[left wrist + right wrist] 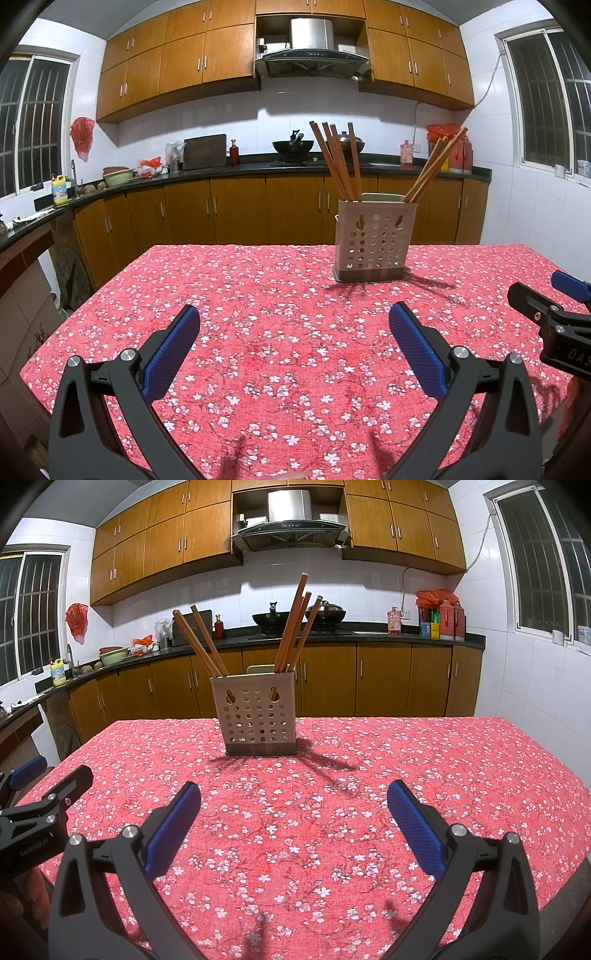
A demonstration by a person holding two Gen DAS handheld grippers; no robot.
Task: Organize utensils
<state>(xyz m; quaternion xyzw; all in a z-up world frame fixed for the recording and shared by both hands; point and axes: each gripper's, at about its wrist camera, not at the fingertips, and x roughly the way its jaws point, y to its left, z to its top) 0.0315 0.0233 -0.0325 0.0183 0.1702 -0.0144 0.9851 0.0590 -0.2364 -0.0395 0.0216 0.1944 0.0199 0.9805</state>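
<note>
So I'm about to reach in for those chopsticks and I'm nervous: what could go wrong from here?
The wooden chopsticks splay outward in two bunches, so closing on one could lever its neighbours out. The perforated beige holder stands free on the red floral tablecloth and could tip if pulled sideways. The left gripper and right gripper are both open and close together, so they might collide.

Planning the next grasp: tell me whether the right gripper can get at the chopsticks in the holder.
Probably yes. The right gripper is open, only bare tablecloth lies before the holder, and the chopsticks stick up well above its rim.
</note>
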